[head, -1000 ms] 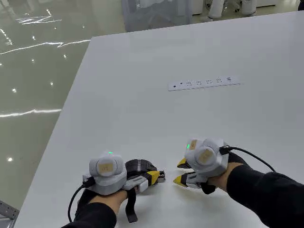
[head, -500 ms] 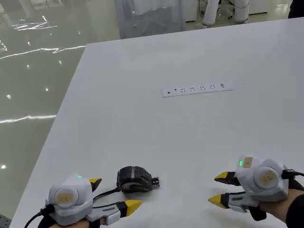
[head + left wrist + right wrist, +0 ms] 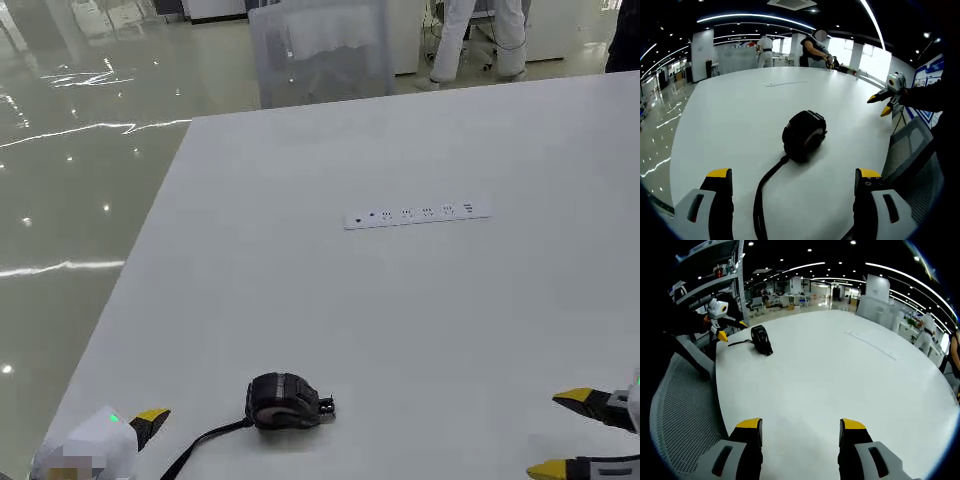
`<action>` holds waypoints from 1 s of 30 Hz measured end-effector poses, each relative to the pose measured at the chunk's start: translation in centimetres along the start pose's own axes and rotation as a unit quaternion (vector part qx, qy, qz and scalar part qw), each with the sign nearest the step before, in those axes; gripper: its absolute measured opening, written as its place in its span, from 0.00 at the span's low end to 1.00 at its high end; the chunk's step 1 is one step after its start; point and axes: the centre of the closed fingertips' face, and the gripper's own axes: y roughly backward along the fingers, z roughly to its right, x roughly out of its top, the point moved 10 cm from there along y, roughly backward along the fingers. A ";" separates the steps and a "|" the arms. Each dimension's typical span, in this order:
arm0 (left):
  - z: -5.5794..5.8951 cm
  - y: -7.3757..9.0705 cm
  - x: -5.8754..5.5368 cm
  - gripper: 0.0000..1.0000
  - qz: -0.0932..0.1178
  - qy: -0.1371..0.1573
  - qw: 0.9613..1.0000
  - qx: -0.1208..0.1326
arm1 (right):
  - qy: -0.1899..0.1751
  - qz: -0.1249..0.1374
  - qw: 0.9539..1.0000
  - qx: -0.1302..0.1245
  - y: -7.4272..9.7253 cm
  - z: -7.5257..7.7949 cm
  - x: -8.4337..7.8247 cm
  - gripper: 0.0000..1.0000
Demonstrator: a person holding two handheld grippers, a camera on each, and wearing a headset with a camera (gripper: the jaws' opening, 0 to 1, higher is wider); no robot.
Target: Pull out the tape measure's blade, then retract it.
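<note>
Geometry first, being the crux of the next move: chunky black rubber-cased tape measure (image 3: 285,401) standing on edge on the plain white tabletop (image 3: 300,180), touched by neither tool. Long axis roughly side to side across the person's front, small dark hook tab (image 3: 327,406) poking out toward the right gripper (image 3: 565,432), thin black wrist strap (image 3: 205,442) trailing off the opposite end toward the left gripper (image 3: 793,175). Left gripper clearly the nearer of the two, just short of the case and aimed straight at it in its own view, strap running back between the yellow-tipped jaws; jaws spread wide, nothing in them. Right gripper well away from the hook end, jaws likewise parted and empty. By the look of it, blade wound fully in, only the hook tab showing. No telling from this: pull yet to come, or already done and reeled back. Assuming yet to come: probably best to pin the case with the left, bring the right in along that same axis, pinch the hook tab, then draw straight away from the case. Worth minding a skid or a tip-over with the case unpinned, being narrow on that edge. Flat white power strip (image 3: 417,213) set flush in the top, well beyond the tape measure, nowhere near the pull line.
</note>
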 end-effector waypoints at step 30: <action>-0.3 1.8 -1.6 0.99 -0.015 0.006 1.000 0.003 | -0.038 0.001 0.999 -0.030 3.4 1.0 -3.7 0.94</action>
